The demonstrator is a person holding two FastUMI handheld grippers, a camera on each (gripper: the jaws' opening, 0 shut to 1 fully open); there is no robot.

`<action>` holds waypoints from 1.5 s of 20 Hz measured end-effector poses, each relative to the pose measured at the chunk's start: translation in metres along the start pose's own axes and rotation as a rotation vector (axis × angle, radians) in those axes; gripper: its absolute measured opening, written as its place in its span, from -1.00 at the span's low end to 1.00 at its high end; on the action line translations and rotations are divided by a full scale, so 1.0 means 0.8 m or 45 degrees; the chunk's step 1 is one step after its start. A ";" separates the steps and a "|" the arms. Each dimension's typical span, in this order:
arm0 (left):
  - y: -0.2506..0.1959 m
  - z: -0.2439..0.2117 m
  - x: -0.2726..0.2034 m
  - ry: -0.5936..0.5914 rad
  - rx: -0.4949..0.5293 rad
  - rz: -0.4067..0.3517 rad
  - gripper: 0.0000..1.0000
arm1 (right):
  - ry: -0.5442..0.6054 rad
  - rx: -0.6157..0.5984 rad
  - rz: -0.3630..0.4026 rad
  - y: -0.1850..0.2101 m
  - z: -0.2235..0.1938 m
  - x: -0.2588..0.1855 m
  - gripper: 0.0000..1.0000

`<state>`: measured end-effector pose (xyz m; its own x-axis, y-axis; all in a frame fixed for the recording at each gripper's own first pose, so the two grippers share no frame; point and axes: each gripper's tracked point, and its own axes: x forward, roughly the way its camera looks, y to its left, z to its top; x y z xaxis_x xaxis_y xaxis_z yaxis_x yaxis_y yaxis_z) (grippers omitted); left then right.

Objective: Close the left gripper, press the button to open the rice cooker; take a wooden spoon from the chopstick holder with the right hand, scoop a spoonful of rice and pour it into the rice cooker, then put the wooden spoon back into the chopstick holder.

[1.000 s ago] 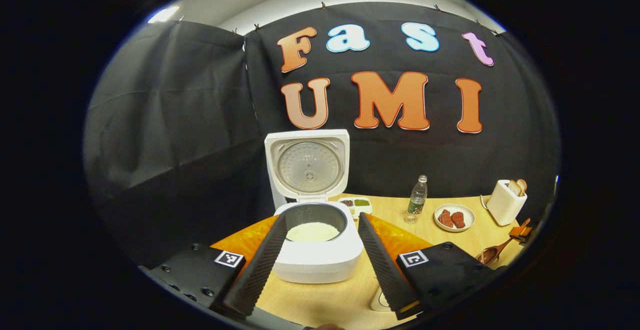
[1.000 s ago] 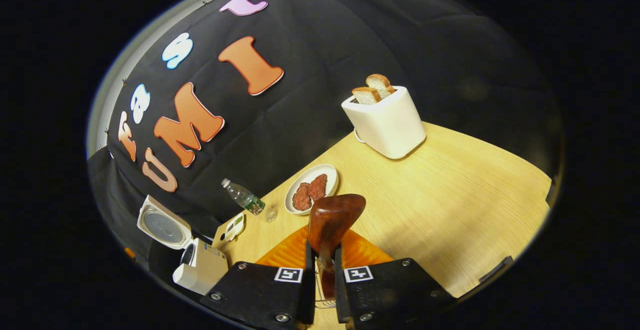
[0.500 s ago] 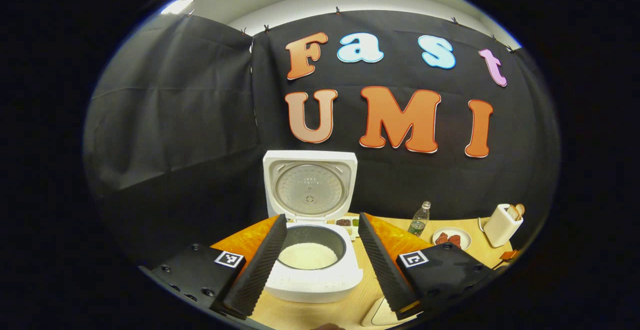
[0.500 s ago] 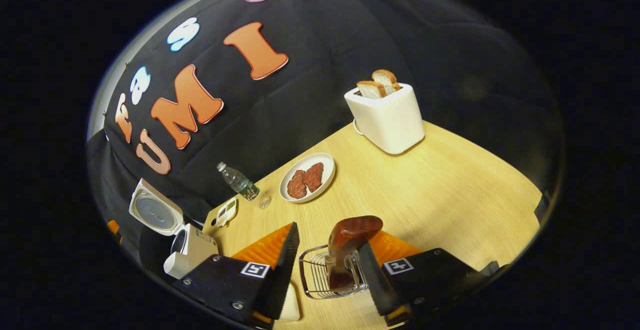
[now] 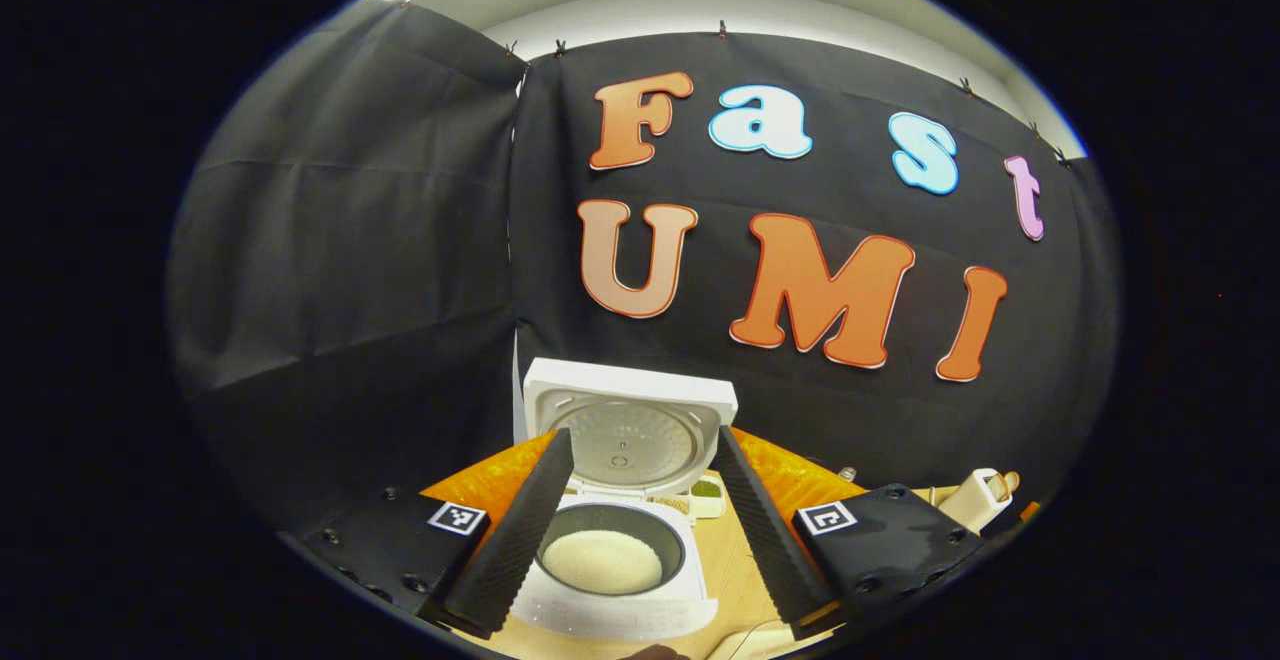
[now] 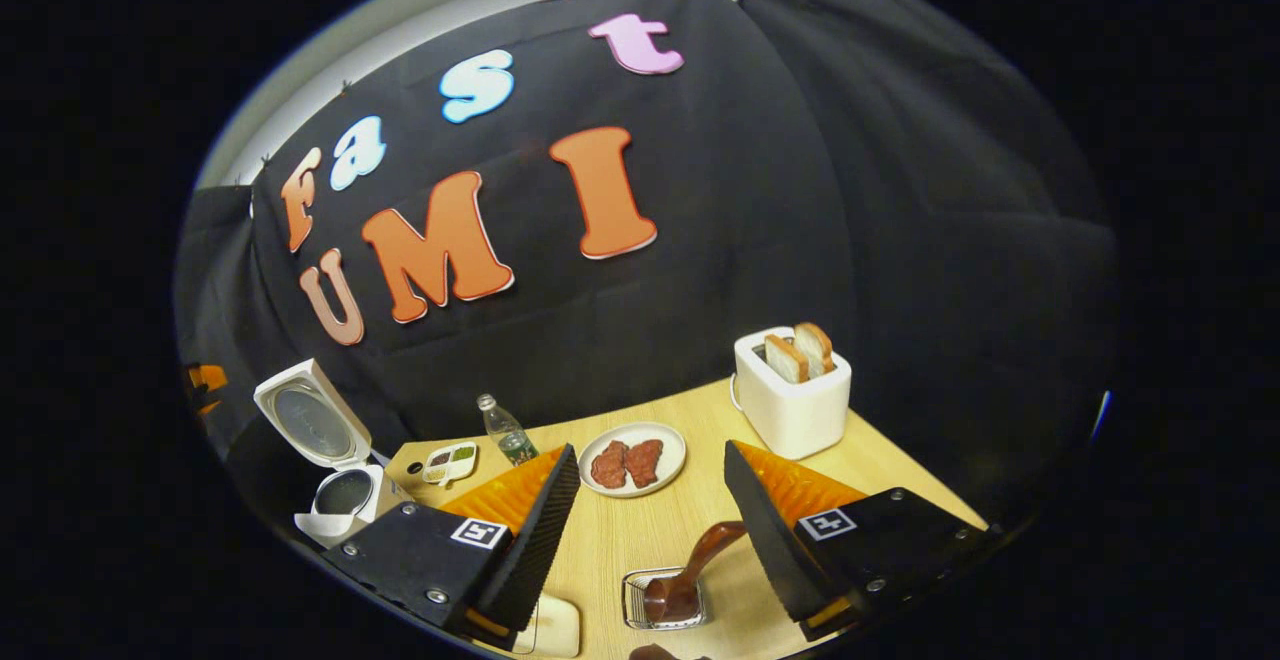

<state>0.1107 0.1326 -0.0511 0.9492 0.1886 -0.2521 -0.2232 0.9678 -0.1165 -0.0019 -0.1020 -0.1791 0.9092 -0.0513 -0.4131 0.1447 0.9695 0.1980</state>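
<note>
Right gripper view puts my right gripper (image 6: 645,530) wide open and empty above the wooden spoon (image 6: 690,575) standing in the chopstick holder (image 6: 663,602) on the near tabletop (image 6: 900,480); with the left gripper (image 5: 640,530) also open before the lid-up rice cooker (image 5: 622,550), I judge only withdrawal remains.

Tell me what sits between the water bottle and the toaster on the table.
In the right gripper view, a white plate with two reddish meat pieces sits between the water bottle and the toaster.
</note>
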 end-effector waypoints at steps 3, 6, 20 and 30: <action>0.003 0.038 0.045 -0.035 0.061 0.014 0.94 | -0.092 -0.073 0.024 0.029 0.044 -0.020 0.83; -0.010 0.066 0.117 -0.055 0.127 -0.003 0.93 | -0.149 -0.107 0.040 0.047 0.069 -0.039 0.85; 0.018 -0.056 0.276 0.658 0.179 0.095 0.92 | -0.156 -0.074 -0.125 0.002 0.059 -0.085 0.85; 0.044 -0.253 0.100 1.357 0.120 0.188 0.94 | -0.062 -0.095 0.095 0.054 0.028 -0.040 0.85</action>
<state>0.1341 0.1483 -0.2697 0.2225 0.1066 -0.9691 -0.2583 0.9649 0.0468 -0.0163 -0.0636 -0.1374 0.9346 0.0115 -0.3555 0.0483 0.9861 0.1590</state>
